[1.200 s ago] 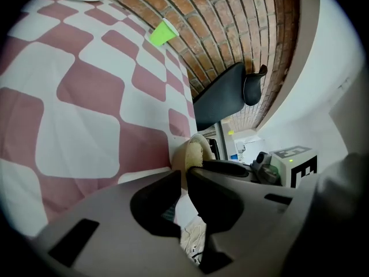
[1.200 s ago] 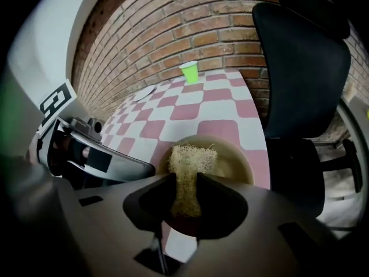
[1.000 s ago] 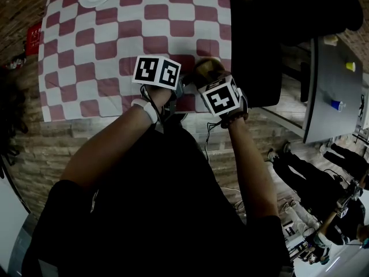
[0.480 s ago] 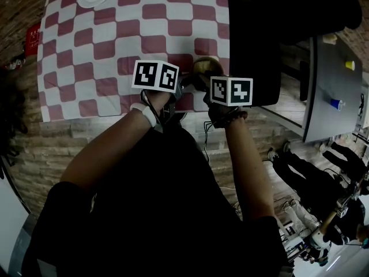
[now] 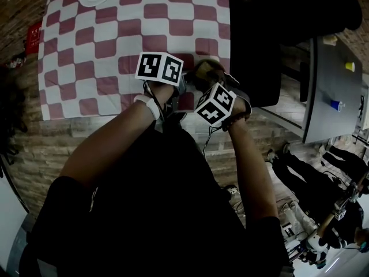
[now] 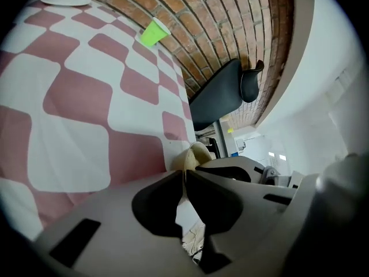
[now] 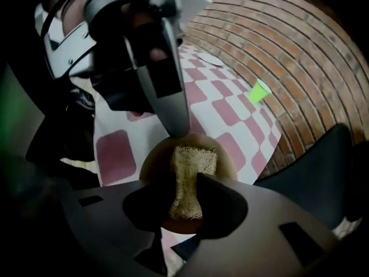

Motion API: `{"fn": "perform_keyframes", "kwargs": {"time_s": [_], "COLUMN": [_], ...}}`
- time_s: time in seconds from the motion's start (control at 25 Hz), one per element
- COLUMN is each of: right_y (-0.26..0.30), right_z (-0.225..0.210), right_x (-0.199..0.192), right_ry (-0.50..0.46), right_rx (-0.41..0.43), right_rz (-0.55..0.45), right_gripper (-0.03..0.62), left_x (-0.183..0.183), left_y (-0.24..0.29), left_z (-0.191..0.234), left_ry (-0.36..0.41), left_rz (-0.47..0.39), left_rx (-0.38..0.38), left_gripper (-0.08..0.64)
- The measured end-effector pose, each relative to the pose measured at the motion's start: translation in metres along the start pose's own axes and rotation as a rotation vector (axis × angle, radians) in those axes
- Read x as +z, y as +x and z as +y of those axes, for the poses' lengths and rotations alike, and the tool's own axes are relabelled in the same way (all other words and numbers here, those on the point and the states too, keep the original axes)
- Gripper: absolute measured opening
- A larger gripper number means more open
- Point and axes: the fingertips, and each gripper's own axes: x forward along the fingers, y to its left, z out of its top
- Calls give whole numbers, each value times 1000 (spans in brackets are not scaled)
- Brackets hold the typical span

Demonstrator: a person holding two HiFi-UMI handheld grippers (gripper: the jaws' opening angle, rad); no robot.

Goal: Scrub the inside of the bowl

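On the checked table [image 5: 86, 51], near its edge, sits the bowl [image 7: 151, 161]. It looks light, stiff and likely to skid, so my left claw [image 6: 184, 175], its jaws just closed, pinches the thin rim. My right claw [image 7: 183, 180] squeezes the soft, springy scrubber [image 7: 195, 154] at its waist, inside the bowl.

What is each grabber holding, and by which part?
The left gripper, jaws just closed, pinches the bowl by its rim. The right gripper pinches the scrub pad by its near end, in the bowl.
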Motion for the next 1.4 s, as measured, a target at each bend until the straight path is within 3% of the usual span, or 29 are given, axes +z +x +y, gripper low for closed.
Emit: {"fn": "perform_keyframes", "kwargs": {"time_s": [0.12, 0.44, 0.6, 0.76, 0.84, 0.88, 1.08, 1.16, 1.24, 1.32, 1.4], "right_y": [-2, -1, 0, -7, -8, -7, -3, -5, -7, -5, -5], "right_z": [-5, -13, -12, -6, -8, -10, -16, -21, -24, -22, -20], "right_x": [1, 4, 5, 14, 11, 8, 3, 5, 7, 9, 10], "right_ry": [-31, 467, 598, 714, 671, 588, -8, -102, -34, 175, 444], "right_rx": [-44, 117, 183, 269, 239, 195, -45, -114, -116, -26, 114], "right_rz": [-8, -129, -149, -180, -169, -147, -30, -25, -58, -113, -167], "right_gripper": [129, 129, 129, 129, 129, 129, 129, 129, 129, 129, 129], "left_x": [5, -21, -24, -15, -12, -11, -8, -7, -8, -8, -9], "left_y": [-6, 1, 7, 5, 5, 5, 5, 5, 5, 4, 4], "left_z": [-3, -10, -9, -1, 1, 0, -2, -3, -4, -4, -3], "left_ry": [23, 16, -5, -4, -9, -14, -21, -11, 1, 6, 2], "left_rz": [-15, 38, 39, 24, 26, 26, 31, 29, 26, 22, 19], "left_rx": [-6, -34, -39, 6, 3, -5, -32, -29, -24, -22, -22], "left_gripper": [37, 51, 52, 51, 48, 47, 43, 44, 44, 44, 44]}}
